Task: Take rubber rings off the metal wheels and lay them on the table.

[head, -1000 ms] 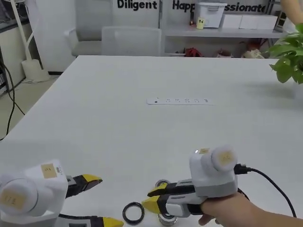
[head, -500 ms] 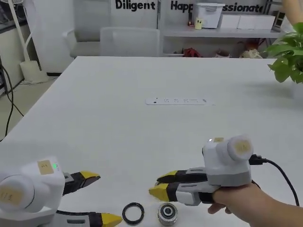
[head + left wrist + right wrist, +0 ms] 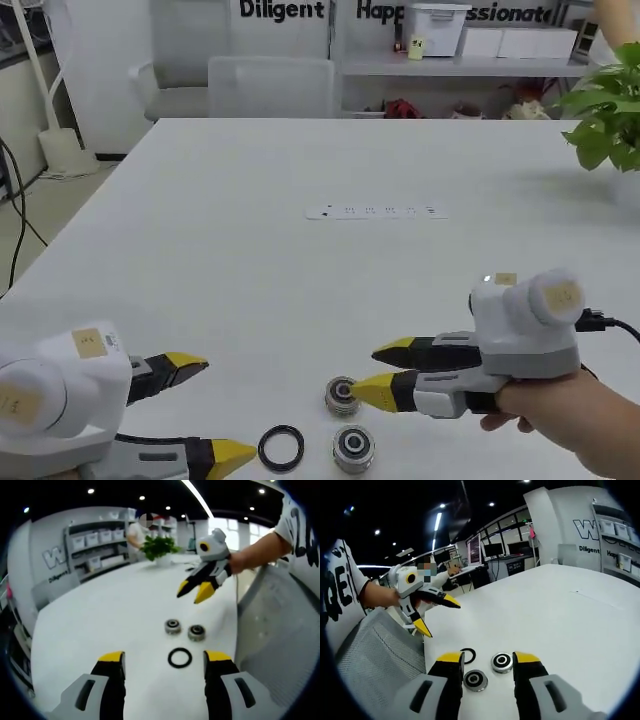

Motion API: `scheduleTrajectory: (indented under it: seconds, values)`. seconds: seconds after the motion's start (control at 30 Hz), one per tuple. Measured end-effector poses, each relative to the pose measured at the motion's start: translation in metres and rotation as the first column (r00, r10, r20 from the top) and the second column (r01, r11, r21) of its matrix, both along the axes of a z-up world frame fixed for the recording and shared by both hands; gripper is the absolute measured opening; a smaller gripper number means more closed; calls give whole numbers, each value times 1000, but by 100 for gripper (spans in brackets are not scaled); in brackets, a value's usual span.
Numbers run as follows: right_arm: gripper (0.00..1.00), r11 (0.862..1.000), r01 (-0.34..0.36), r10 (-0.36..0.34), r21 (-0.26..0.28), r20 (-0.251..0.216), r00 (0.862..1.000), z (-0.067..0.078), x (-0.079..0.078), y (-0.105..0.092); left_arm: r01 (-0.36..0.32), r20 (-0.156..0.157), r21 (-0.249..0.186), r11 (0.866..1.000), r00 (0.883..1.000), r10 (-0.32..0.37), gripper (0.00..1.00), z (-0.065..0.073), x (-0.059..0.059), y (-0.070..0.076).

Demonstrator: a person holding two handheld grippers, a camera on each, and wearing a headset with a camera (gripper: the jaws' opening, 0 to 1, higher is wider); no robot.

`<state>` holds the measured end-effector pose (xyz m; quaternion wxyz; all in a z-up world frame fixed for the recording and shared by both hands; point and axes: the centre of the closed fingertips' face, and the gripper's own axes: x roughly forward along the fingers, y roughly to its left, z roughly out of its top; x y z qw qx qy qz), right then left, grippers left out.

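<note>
White tabletop (image 3: 300,290) runs far to a grey chair (image 3: 270,88), with one white power strip (image 3: 375,212) at its middle and one green potted plant (image 3: 605,125) at the far right. At the near edge lie two small silver metal wheels with dark centres, one farther (image 3: 342,394) and one nearer (image 3: 353,447), and one loose thin black rubber ring (image 3: 281,448) flat on the table just left of the nearer wheel. Whether either wheel wears a ring I cannot tell. Of the two yellow-tipped grippers, the left gripper (image 3: 224,410) sits at the near left with its jaws spread wide and empty. The right gripper (image 3: 368,371) points left, its jaws parted and holding nothing, with the farther wheel just beside its lower tip. A second ago the right gripper hung low over the wheels, close by the ring; it has drawn off to the right, and both wheels now lie uncovered.
</note>
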<state>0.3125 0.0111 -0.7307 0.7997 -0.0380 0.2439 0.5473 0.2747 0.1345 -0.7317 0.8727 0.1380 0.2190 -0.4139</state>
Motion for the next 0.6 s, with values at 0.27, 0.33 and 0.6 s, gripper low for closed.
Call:
scheduleTrajectory:
  seconds: [0.27, 0.33, 0.6]
  values:
    - [46, 997, -14, 18, -77, 45, 999, -7, -7, -32, -9, 8, 0, 1000, 1000, 9, 65, 4, 3, 4]
    - [47, 996, -12, 16, -91, 46, 999, -9, -8, -40, -11, 8, -1, 1000, 1000, 11, 65, 4, 4, 5]
    - [54, 984, -13, 26, -180, 72, 997, -28, -19, -67, -7, 6, 2, 1000, 1000, 7, 65, 3, 5, 6]
